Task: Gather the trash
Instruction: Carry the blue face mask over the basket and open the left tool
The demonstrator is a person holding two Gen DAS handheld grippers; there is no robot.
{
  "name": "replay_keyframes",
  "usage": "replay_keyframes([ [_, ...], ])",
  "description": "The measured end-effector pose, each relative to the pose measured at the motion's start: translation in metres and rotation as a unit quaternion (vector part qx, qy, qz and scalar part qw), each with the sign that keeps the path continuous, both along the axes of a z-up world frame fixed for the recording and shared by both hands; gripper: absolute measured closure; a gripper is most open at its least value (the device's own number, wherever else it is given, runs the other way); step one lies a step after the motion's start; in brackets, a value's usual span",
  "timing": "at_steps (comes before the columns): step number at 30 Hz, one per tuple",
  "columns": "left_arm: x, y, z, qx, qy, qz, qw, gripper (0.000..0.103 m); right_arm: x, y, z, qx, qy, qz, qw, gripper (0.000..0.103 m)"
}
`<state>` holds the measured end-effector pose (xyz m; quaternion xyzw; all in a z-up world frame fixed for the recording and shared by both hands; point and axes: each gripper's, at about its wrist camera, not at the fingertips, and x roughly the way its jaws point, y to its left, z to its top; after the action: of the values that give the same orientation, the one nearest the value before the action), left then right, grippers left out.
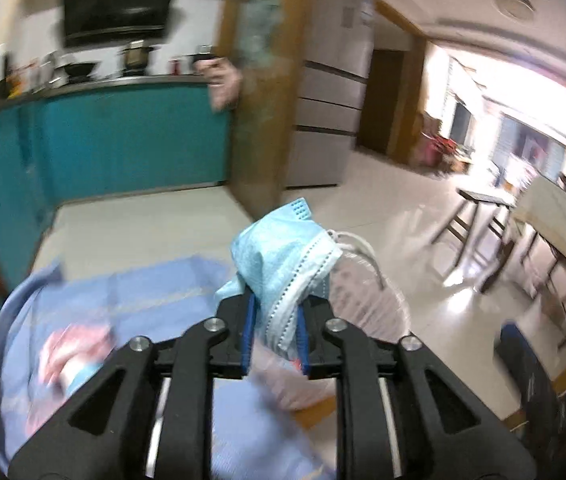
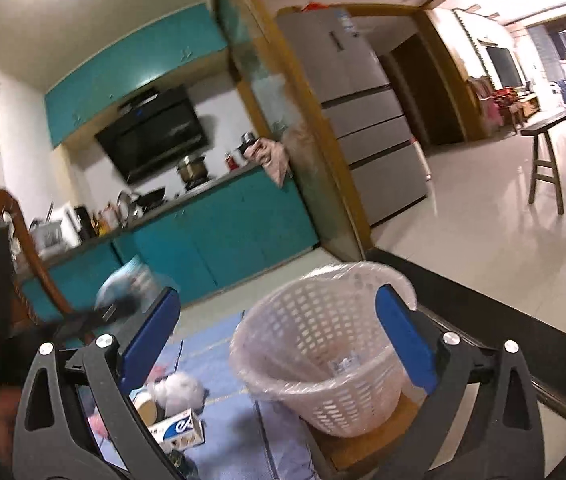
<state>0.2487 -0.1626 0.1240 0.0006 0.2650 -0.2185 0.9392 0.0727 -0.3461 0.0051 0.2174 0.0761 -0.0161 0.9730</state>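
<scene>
1. The left gripper [image 1: 274, 334] has its blue-padded fingers [image 1: 248, 332] clenched on a crumpled disposable face mask [image 1: 283, 256], which bulges out ahead of the fingertips.
2. The face mask is light blue on its outer face with a white inner lining showing along a folded, stitched edge. A dotted embossed patch sits at its far corner, and white elastic ear loops [image 1: 357, 242] curl off its right side.
3. Just beyond and to the right of the left fingers, partly hidden behind the mask, stands the white lattice wastebasket [image 1: 367, 304] with its clear plastic liner.
4. The right gripper [image 2: 283, 332] has its blue fingers [image 2: 401, 340] spread wide and released, holding nothing.
5. In the right wrist view the wastebasket [image 2: 319, 364] sits between the two fingers and a little ahead of them. It tilts in frame, and the liner [image 2: 363, 272] is folded over its rim.
6. Below and left of the right fingers, on the desk's blue cloth [image 2: 235, 420], lie a white crumpled tissue [image 2: 181, 390], a small blue-and-white carton [image 2: 181, 432] and other blurred scraps.
7. Off the left finger of the right gripper, the mask shows as a blurred pale-blue shape [image 2: 123, 280].
</scene>
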Motion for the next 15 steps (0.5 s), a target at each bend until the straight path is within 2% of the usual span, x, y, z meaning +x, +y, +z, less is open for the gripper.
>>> replay_keyframes([
  [2, 0.022, -0.019, -0.001, 0.015, 0.010, -0.003, 0.9998, 0.026, 0.002, -0.005, -0.002, 0.001, 0.006, 0.002, 1.000, 0.007],
  [3, 0.027, -0.021, -0.002, 0.021, 0.007, 0.007, 0.9997, 0.022, 0.003, -0.005, -0.003, 0.001, 0.008, 0.004, 1.000, 0.007],
  [5, 0.029, -0.018, -0.006, 0.032, 0.009, 0.026, 0.9991, 0.021, 0.004, -0.004, -0.004, 0.002, 0.011, 0.013, 1.000, 0.007],
  [8, 0.008, 0.013, -0.008, 0.023, -0.002, 0.045, 0.9987, 0.016, 0.008, 0.000, -0.005, -0.001, 0.017, 0.026, 1.000, 0.007],
  [11, -0.035, 0.066, -0.009, 0.020, -0.031, 0.092, 0.9951, 0.011, 0.012, 0.007, -0.004, -0.003, 0.023, 0.041, 0.999, 0.007],
  [15, -0.091, 0.129, -0.023, 0.029, -0.041, 0.157, 0.9863, 0.007, 0.016, 0.024, -0.002, -0.024, 0.035, 0.074, 0.996, 0.007],
])
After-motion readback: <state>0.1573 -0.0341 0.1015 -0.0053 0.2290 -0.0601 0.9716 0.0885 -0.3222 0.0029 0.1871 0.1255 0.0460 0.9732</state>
